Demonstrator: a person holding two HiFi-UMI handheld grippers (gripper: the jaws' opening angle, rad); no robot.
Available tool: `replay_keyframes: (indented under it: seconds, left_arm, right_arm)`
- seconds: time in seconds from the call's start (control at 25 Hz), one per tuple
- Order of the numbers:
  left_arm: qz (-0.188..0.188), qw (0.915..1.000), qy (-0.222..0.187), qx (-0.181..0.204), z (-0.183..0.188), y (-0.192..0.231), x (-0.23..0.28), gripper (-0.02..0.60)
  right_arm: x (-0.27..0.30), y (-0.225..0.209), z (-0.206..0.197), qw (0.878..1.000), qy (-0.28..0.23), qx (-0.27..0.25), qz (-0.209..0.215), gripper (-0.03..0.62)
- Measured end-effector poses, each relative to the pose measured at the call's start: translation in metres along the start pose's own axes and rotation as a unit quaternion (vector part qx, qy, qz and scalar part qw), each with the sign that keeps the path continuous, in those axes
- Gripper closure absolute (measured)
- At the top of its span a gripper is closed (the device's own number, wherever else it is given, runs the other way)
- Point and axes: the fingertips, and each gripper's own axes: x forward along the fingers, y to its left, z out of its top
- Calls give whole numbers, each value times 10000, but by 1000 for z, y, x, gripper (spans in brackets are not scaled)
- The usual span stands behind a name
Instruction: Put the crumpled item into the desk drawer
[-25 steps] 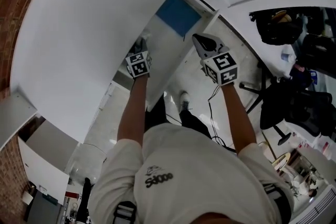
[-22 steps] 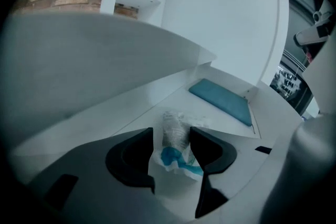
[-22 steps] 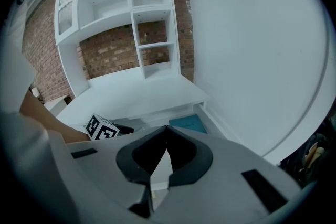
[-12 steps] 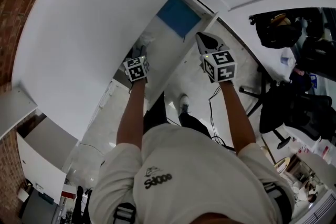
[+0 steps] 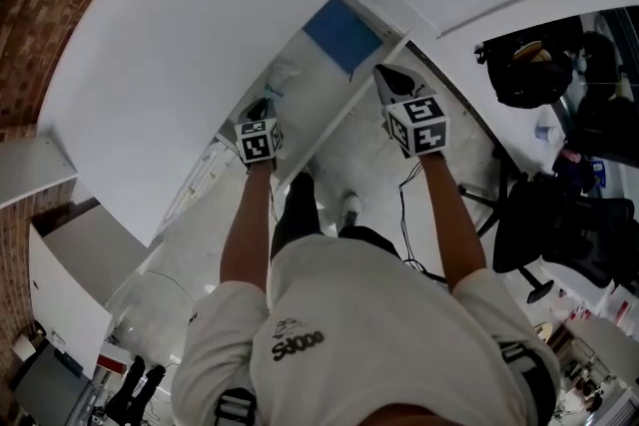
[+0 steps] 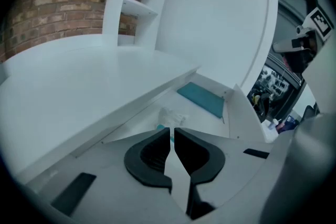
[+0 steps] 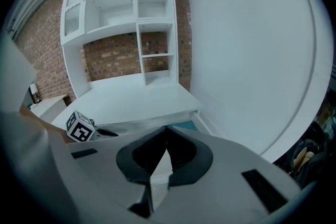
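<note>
A white crumpled item (image 5: 283,75) lies on the floor of the open desk drawer (image 5: 318,93), near a flat blue item (image 5: 344,35). In the left gripper view the crumpled item (image 6: 172,114) sits just beyond my left gripper (image 6: 171,132), apart from it. Its jaws are closing, almost together, with nothing between them. In the head view the left gripper (image 5: 262,110) hovers over the drawer's near end. My right gripper (image 5: 387,80) hangs above the drawer's right side rail, shut and empty; its tips (image 7: 167,129) meet.
The white desk top (image 5: 170,65) spreads to the left of the drawer, with white shelves (image 7: 136,8) against a brick wall (image 7: 115,60) behind it. Black office chairs (image 5: 559,205) and cables (image 5: 404,205) stand on the floor at the right. The person's legs are below the drawer.
The left gripper has drawn back toward the drawer's near end, leaving the crumpled item lying in the drawer. The right gripper has stayed almost still.
</note>
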Motion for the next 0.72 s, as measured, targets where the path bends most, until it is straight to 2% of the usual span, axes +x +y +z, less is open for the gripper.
replay_keyframes:
  seconds: [0.16,0.32,0.48,0.72]
  left_arm:
    - [-21,9992,-314,231,14,-13,-37,552]
    - [117,9972,-577,462,30,-18,-78,552]
    - [151,9945,-893,528,48,-26,-122,552]
    - [331,9856,-1469,764,77,-45,-195,552]
  right_arm:
    - [-24,4,7,9998,-193,-45,46,591]
    - [-51,10,20,9982,-540,-229,119,591]
    - [-82,10,39,9949,-916,-399,122,591]
    - [-124,24,59,9858,-1249,-1099,236,591]
